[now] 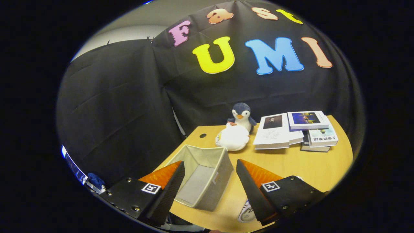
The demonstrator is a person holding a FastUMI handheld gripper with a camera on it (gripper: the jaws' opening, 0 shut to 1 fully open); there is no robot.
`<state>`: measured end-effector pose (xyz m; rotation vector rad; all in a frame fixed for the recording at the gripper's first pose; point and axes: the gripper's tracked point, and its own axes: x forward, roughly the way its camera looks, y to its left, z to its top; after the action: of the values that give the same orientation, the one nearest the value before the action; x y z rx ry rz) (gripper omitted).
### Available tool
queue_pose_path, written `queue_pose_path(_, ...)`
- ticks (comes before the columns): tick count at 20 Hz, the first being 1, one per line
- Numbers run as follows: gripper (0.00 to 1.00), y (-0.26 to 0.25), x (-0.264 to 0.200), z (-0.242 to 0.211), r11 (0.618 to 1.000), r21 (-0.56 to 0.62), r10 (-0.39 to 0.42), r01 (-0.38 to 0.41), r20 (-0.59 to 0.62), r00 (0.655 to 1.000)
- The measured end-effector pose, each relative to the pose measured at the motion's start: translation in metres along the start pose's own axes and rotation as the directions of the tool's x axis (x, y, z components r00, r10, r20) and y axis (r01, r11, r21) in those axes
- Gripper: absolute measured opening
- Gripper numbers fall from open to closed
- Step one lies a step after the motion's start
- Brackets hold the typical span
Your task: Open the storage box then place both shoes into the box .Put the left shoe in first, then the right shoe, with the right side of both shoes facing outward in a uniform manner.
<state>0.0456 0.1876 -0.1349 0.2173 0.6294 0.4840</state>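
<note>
Already open and empty, storage box point(204, 174) lying just ahead, between spread fingers of gripper point(210, 168) grasping nothing, long axis running away toward stuffed toys point(237, 131)

Empty jaws apart above storage box point(207, 174)

Booth corner, black cloth and a wooden table

Black cloth wall point(123, 106) hangs behind the light wooden table point(310, 165), which has a cable hole point(202, 135); pale room wall point(129, 32) shows above the drape.
</note>
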Motion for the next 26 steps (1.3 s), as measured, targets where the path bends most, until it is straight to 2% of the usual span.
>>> queue_pose_path(8,0.98,-0.069,0.000,-0.053,0.991,-0.037,-0.132,0.129,-0.084,0.988)
queue_pose_path(11,0.98,-0.096,0.001,-0.074,0.980,-0.052,-0.199,0.195,-0.118,0.973)
queue_pose_path(14,0.98,-0.114,0.002,-0.103,0.972,-0.055,-0.233,0.227,-0.181,0.955)
queue_pose_path(24,0.97,-0.149,0.015,-0.178,0.961,-0.032,-0.266,0.275,-0.379,0.886)
queue_pose_path(26,0.86,-0.151,0.019,-0.190,0.961,-0.026,-0.261,0.276,-0.413,0.872)
